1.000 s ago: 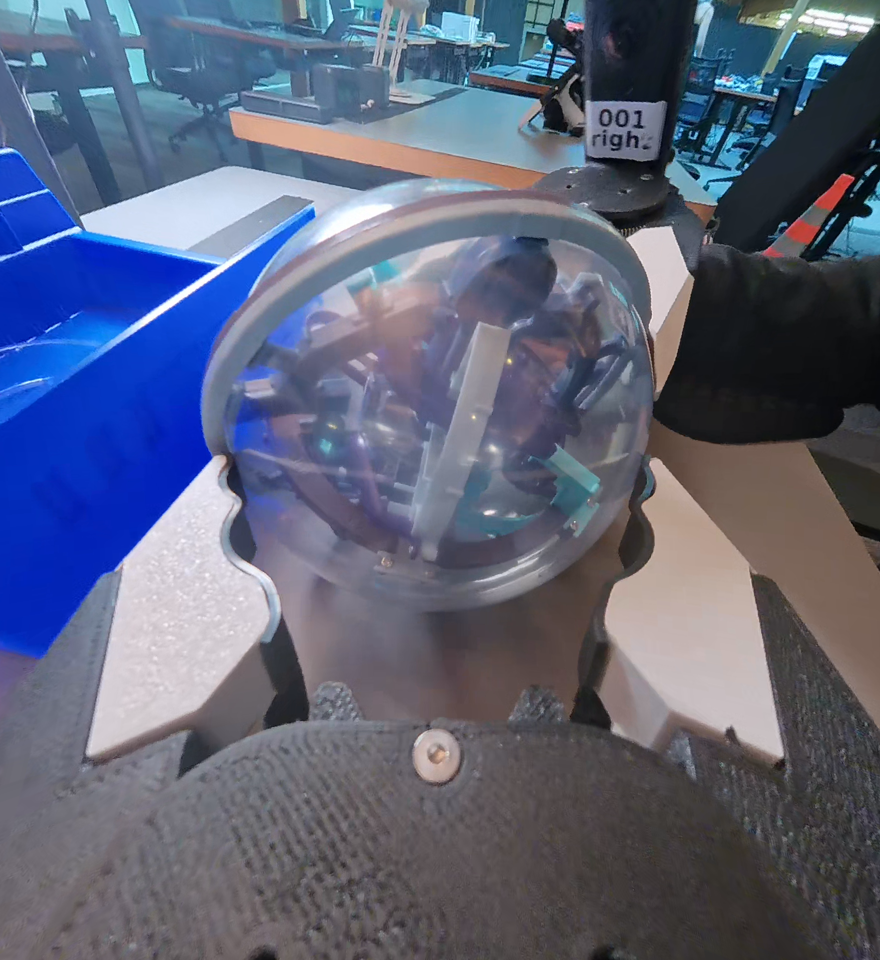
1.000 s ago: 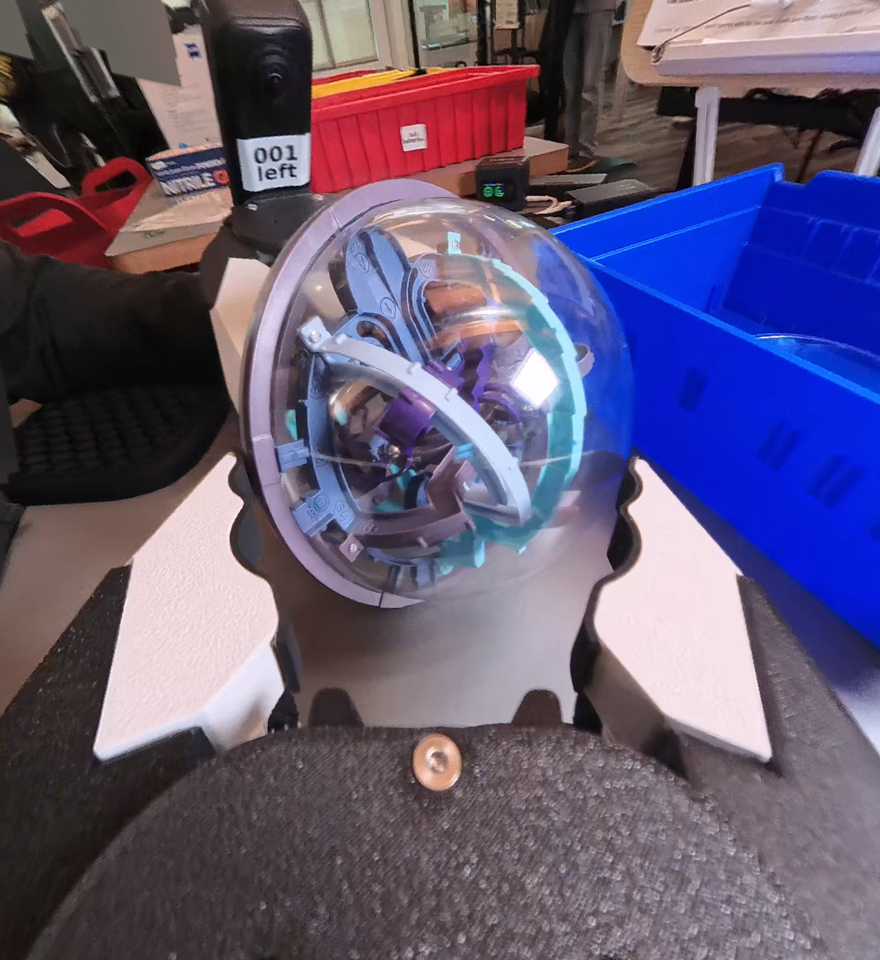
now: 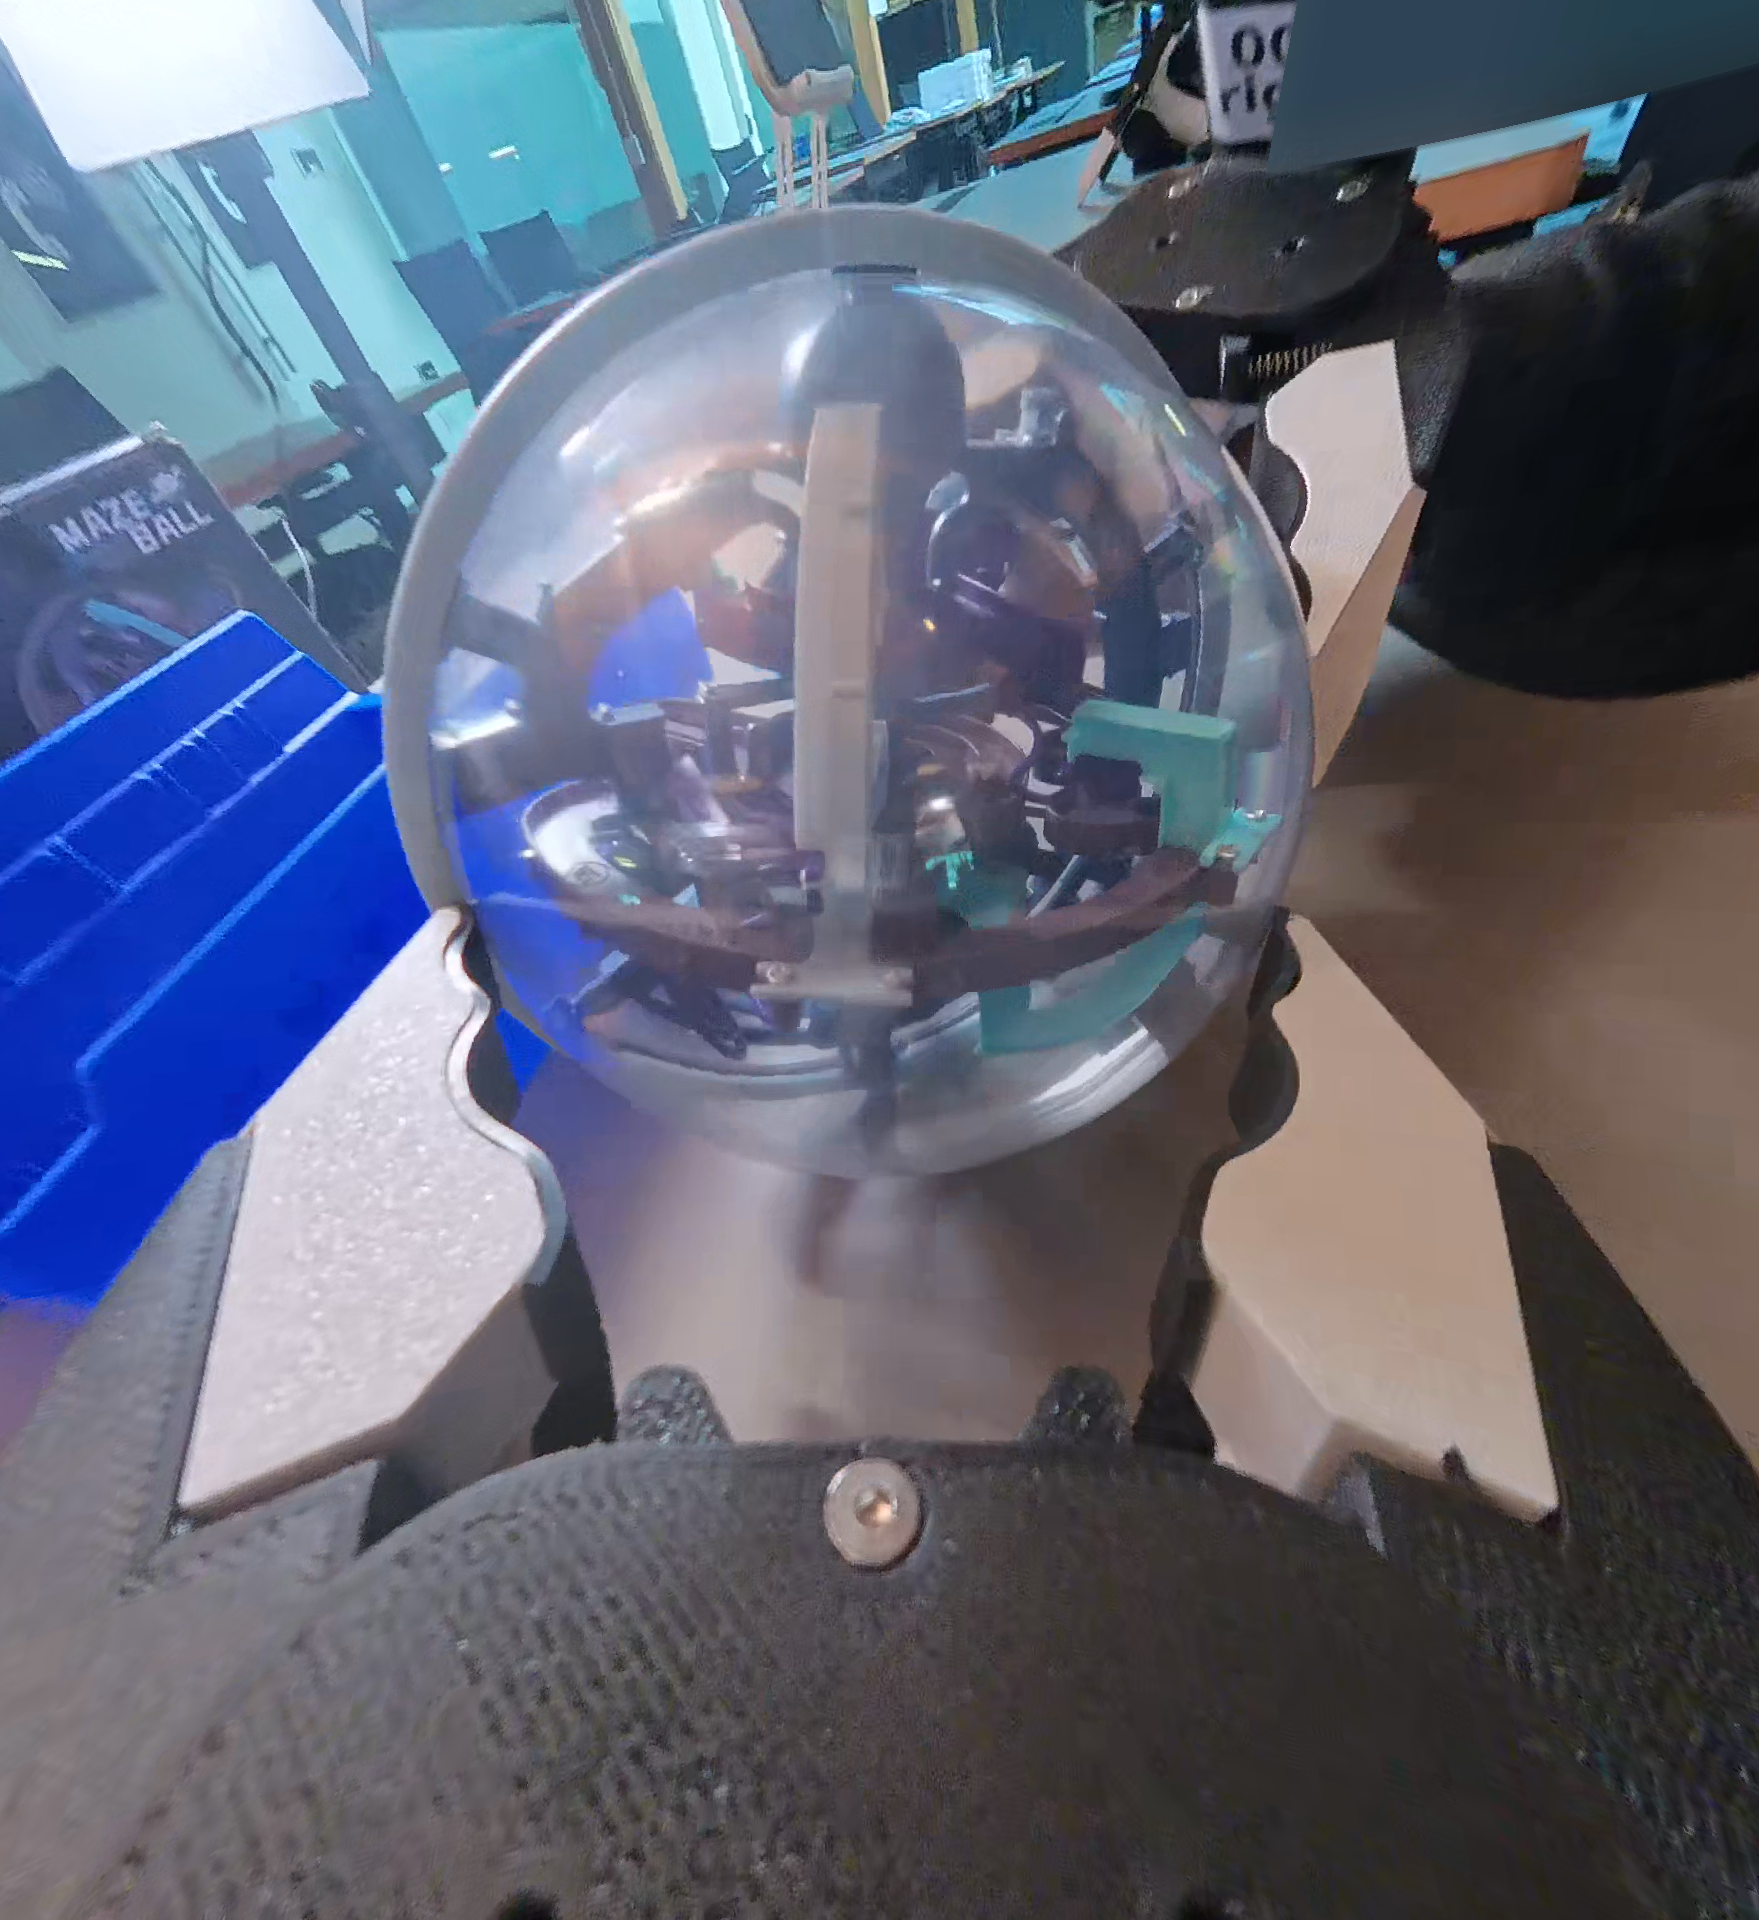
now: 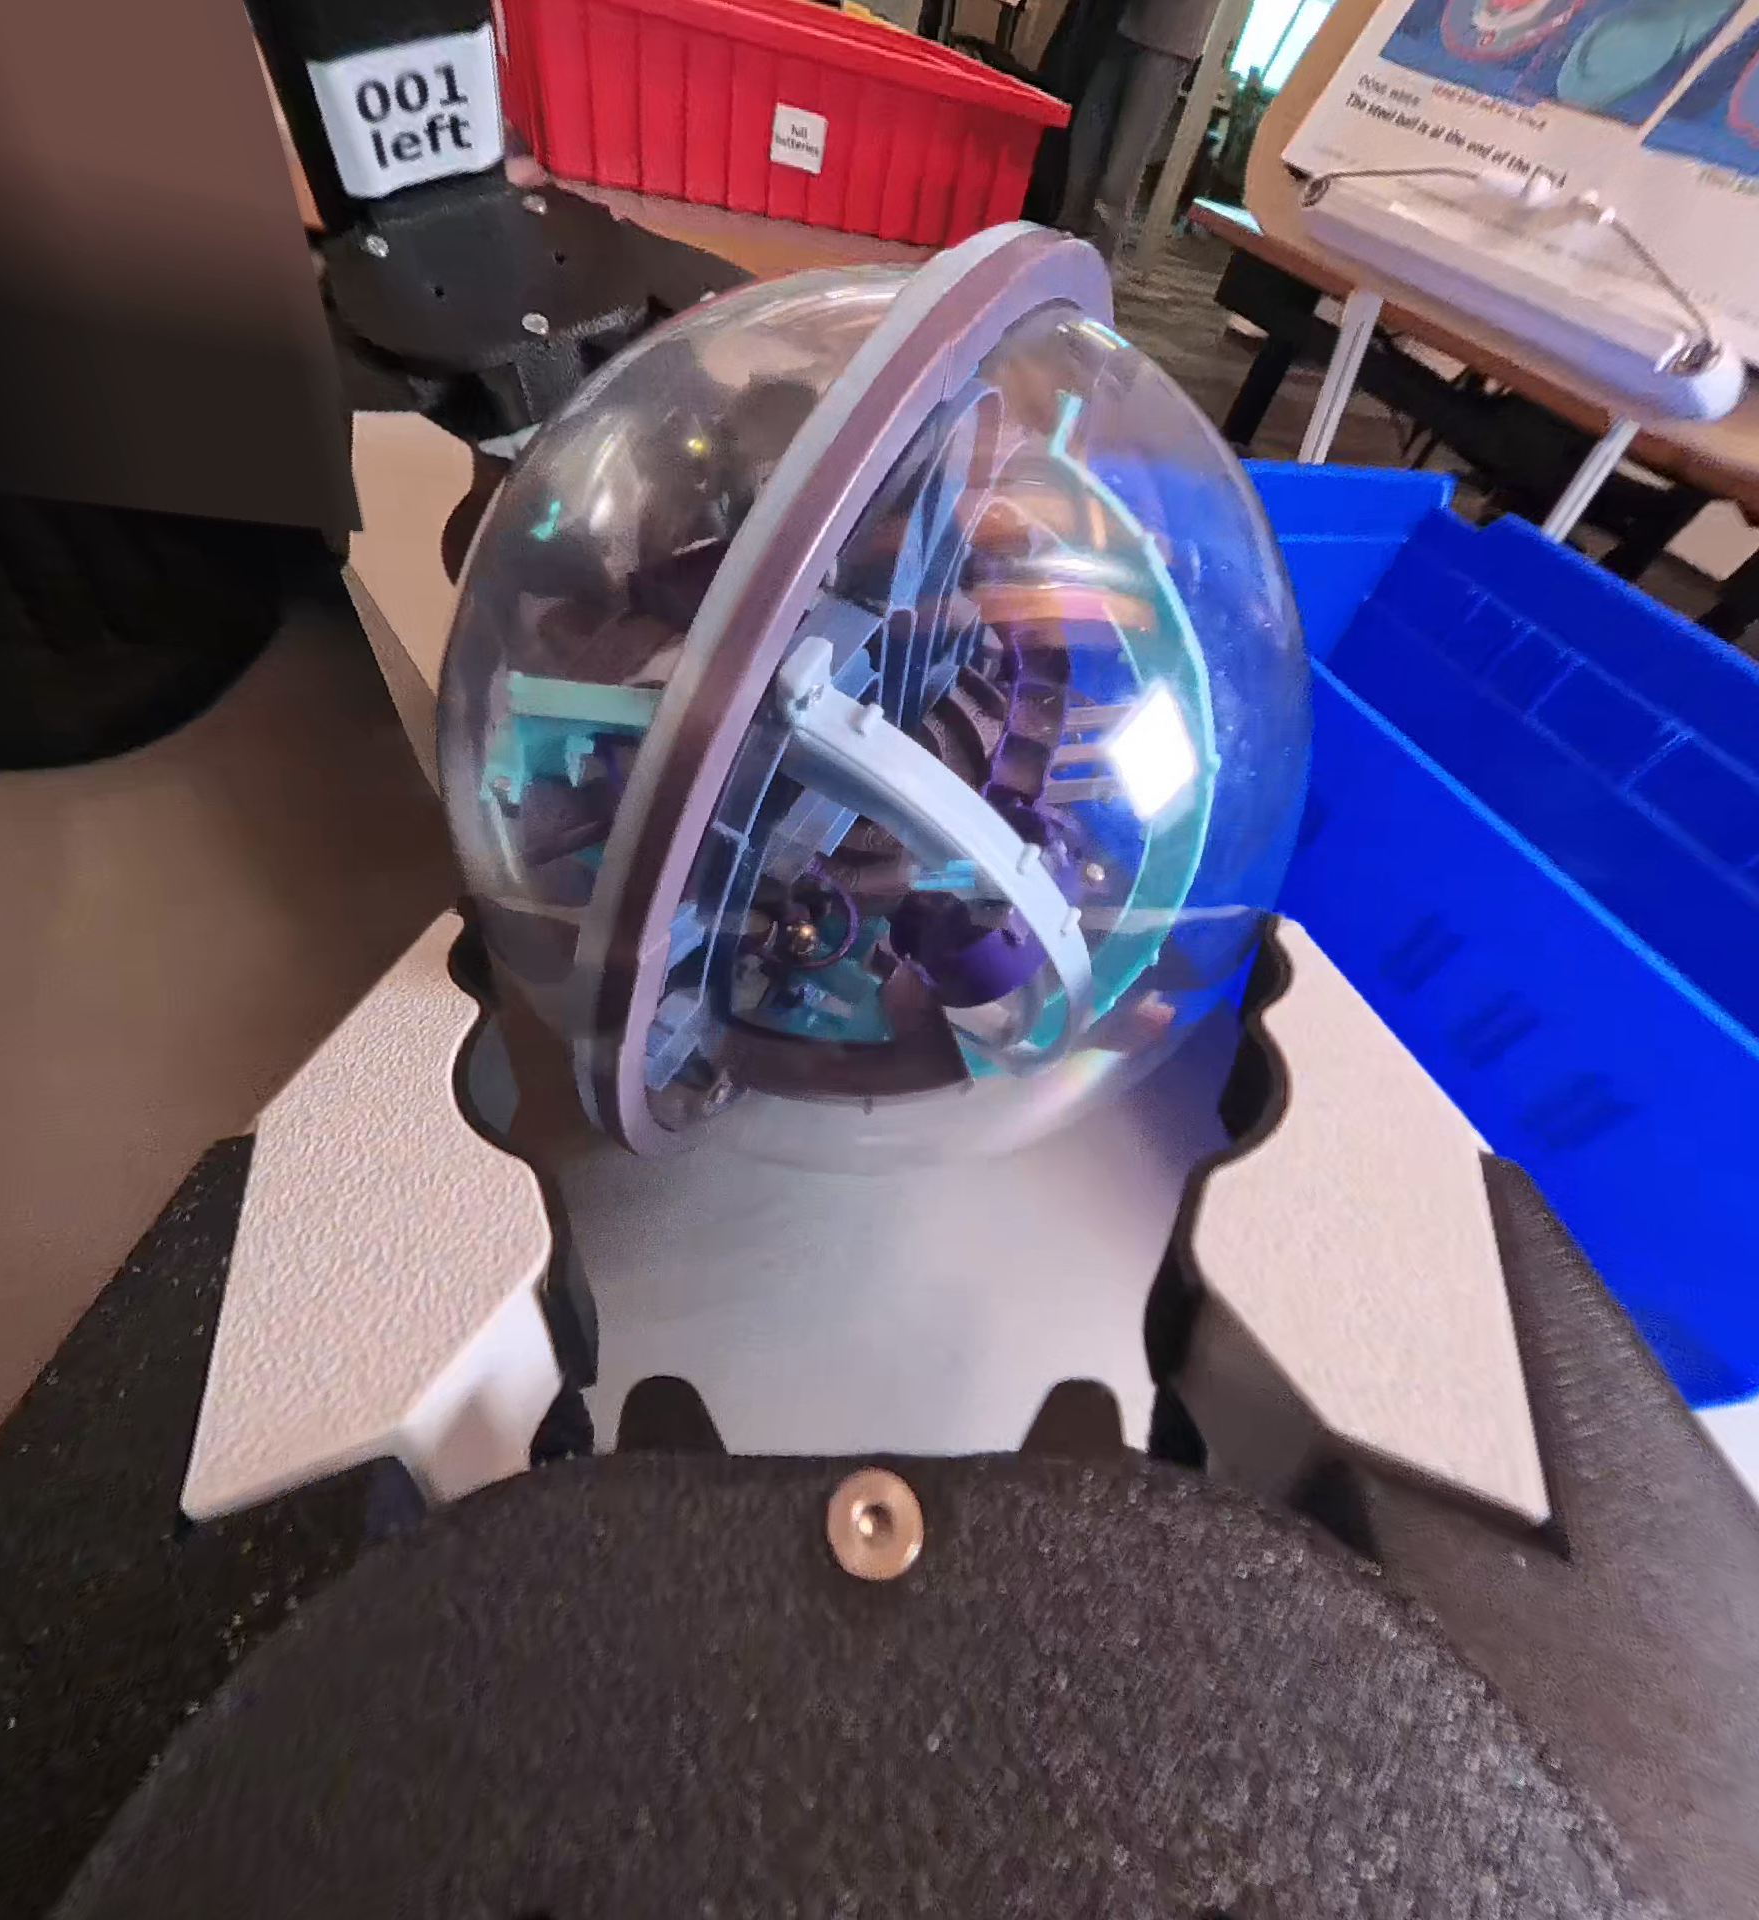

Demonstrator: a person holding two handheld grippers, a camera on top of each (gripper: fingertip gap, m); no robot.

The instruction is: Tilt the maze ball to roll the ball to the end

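While both grippers pinch it from opposite sides, the maze ball [image 4: 875, 707] has rotated versus a second ago: the grey seam ring [image 4: 833, 665], near the left edge before, now runs diagonally across the right wrist view. Left gripper [image 3: 870, 935] and right gripper [image 4: 859, 935] each clamp the sphere, held near the blue bin [image 4: 1581, 852]. Small steel ball [image 4: 808, 934] sits low in the purple track, so I judge the run unfinished.
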